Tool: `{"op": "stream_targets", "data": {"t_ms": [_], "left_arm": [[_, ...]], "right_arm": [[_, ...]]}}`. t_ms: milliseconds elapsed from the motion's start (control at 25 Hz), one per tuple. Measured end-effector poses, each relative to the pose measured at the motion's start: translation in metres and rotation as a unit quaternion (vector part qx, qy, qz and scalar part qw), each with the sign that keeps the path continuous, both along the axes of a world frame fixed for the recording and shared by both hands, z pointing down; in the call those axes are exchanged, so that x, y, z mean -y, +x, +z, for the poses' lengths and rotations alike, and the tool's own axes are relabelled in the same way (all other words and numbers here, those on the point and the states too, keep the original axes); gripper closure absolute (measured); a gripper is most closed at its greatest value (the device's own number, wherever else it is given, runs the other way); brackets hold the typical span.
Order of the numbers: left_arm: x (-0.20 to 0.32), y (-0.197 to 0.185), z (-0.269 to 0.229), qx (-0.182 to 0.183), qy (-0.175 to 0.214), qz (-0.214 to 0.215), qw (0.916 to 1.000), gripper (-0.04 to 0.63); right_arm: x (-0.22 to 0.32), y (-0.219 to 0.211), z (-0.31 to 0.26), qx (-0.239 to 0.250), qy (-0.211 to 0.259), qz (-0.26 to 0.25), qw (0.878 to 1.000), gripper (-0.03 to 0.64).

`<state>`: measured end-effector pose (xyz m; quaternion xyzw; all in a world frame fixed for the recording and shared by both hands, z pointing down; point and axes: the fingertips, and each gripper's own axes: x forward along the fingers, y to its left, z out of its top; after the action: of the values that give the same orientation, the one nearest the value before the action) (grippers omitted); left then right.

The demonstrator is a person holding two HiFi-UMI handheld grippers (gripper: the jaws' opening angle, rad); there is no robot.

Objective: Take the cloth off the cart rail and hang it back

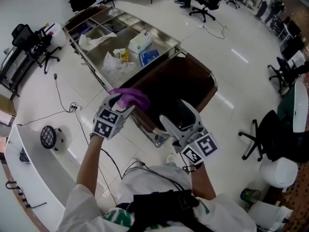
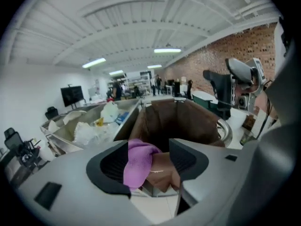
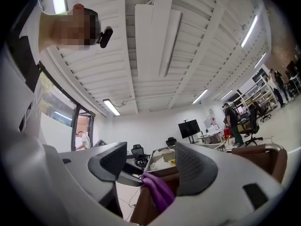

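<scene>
Head view: both bare forearms, left (image 1: pixel 91 161) and right (image 1: pixel 202 178), reach forward and down over the cart. The left gripper (image 1: pixel 120 111) points up-right, and the purple cloth (image 1: pixel 131 98) is bunched at its fingertips on the cart rail (image 1: pixel 147 129), its long axis along the rail. The right gripper (image 1: pixel 179 117) hangs just beside it, tips over the brown bag (image 1: pixel 186 83). Beyond both sets of fingers the steel tray (image 1: pixel 171 41) holds a white box (image 1: pixel 140 41), a blue packet (image 1: pixel 148 56) and crumpled plastic (image 1: pixel 113 64).

Left gripper view: the jaws stand apart around the cloth (image 2: pixel 138 163), which hangs lengthwise against the left pad (image 2: pixel 110 163), clear of the right one. The bag (image 2: pixel 183 119) opens ahead.

Right gripper view: the jaws are wide with nothing between the pads. Beyond them the cloth (image 3: pixel 160 189) droops over the bag's edge.
</scene>
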<state>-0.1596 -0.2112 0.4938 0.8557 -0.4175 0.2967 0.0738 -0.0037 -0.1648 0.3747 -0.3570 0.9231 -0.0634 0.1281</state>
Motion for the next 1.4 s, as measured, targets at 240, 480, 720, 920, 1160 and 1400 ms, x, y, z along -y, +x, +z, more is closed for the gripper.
{"op": "stream_targets", "data": {"t_ms": [240, 480, 720, 920, 1160, 1400], "left_arm": [[0.020, 0.002, 0.026, 0.068, -0.098, 0.027, 0.9925, 0.340], [0.027, 0.002, 0.030, 0.061, -0.133, 0.000, 0.9893, 0.358], [0.036, 0.006, 0.039, 0.111, -0.098, -0.006, 0.9890, 0.506], [0.035, 0.007, 0.030, 0.076, -0.095, -0.006, 0.9925, 0.540], [0.037, -0.010, -0.009, -0.040, -0.035, -0.043, 0.9977, 0.549], [0.010, -0.026, -0.095, -0.192, 0.078, -0.093, 0.9740, 0.551]], "right_arm": [[-0.001, 0.005, 0.001, 0.003, -0.001, 0.007, 1.000, 0.272], [0.004, 0.019, 0.004, 0.013, -0.009, 0.023, 1.000, 0.272], [0.002, 0.024, 0.002, 0.022, -0.010, 0.027, 0.999, 0.272], [0.001, 0.031, 0.001, 0.028, -0.010, 0.037, 0.999, 0.272], [0.003, 0.036, 0.002, 0.040, -0.016, 0.047, 0.998, 0.272], [0.000, 0.019, -0.005, 0.041, -0.009, 0.033, 0.999, 0.272]]}}
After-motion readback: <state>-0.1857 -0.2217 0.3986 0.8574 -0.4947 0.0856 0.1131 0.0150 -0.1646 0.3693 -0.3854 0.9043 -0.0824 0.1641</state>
